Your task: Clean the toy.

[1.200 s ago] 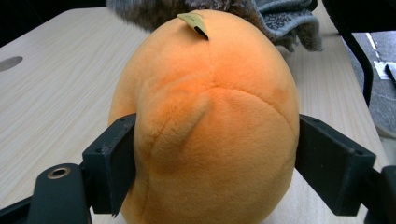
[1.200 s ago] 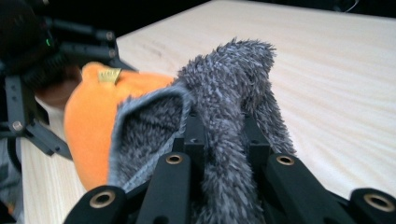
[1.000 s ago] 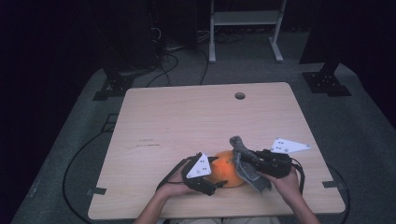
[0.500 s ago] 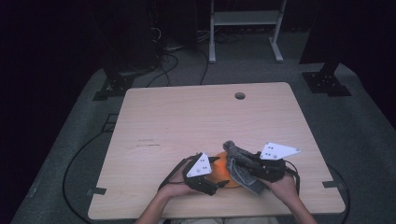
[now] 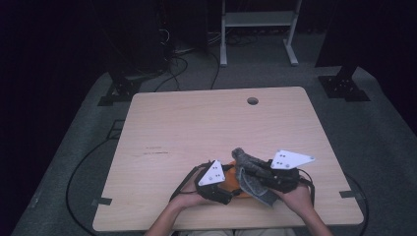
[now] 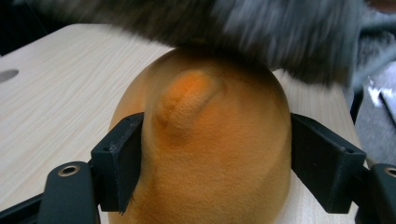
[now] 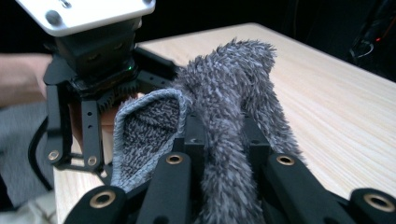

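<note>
1. Table (image 5: 187, 128) of pale wood carries the work at its near edge, where both of the person's hands come in from below.
2. The left gripper (image 5: 223, 189) has its jaws set on either side of an orange plush object (image 6: 205, 154); they have just been closing, and in the left gripper view both pads lie against its flanks.
3. The orange plush object rests on the table near the front edge, between the two grippers, rounded end up, with a small raised bump on its face.
4. The right gripper (image 7: 223, 140) is clamped on a fuzzy grey sock (image 7: 233, 88), the fabric pinched tight between its jaws.
5. The grey sock drapes over the top of the orange object, its cuff (image 7: 144, 130) hanging open beside the left gripper.
</note>
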`<state>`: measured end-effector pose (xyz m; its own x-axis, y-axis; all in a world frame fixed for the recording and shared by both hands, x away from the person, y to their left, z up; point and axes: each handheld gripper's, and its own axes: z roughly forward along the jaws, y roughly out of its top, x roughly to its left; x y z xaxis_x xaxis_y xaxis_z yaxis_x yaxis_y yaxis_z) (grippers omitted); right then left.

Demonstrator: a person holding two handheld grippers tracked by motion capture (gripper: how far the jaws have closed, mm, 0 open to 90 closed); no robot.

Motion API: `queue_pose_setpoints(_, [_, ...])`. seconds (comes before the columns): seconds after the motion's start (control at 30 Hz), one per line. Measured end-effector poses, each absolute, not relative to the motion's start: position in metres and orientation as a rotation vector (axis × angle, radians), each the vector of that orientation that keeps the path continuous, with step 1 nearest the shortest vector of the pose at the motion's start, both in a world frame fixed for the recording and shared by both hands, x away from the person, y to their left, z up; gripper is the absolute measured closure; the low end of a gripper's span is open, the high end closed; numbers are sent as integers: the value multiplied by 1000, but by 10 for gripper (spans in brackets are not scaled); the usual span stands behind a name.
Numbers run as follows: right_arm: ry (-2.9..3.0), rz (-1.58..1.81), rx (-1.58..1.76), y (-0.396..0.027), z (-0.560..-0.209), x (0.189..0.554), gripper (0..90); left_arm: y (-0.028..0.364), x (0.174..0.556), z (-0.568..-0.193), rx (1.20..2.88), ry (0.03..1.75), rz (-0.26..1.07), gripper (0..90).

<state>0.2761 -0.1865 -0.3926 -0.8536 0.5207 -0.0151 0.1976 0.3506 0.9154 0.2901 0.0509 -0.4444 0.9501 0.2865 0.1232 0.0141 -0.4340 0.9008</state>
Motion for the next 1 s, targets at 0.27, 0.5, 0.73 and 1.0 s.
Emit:
queue_pose_setpoints(0.27, [2320, 1469, 751, -207, -409, 291, 765, 51, 289, -446, 2026, 191, 316, 229])
queue_pose_setpoints(0.5, [2304, 1546, 746, -204, -400, 287, 763, 47, 284, -445, 2050, 131, 372, 204])
queue_pose_setpoints(0.73, [2318, 1537, 770, -203, -408, 295, 765, 48, 283, -446, 2078, 108, 403, 196])
queue_pose_setpoints(1.0, [2264, 1562, 1006, -238, -435, 312, 764, 63, 295, -447, 2087, 213, 344, 195])
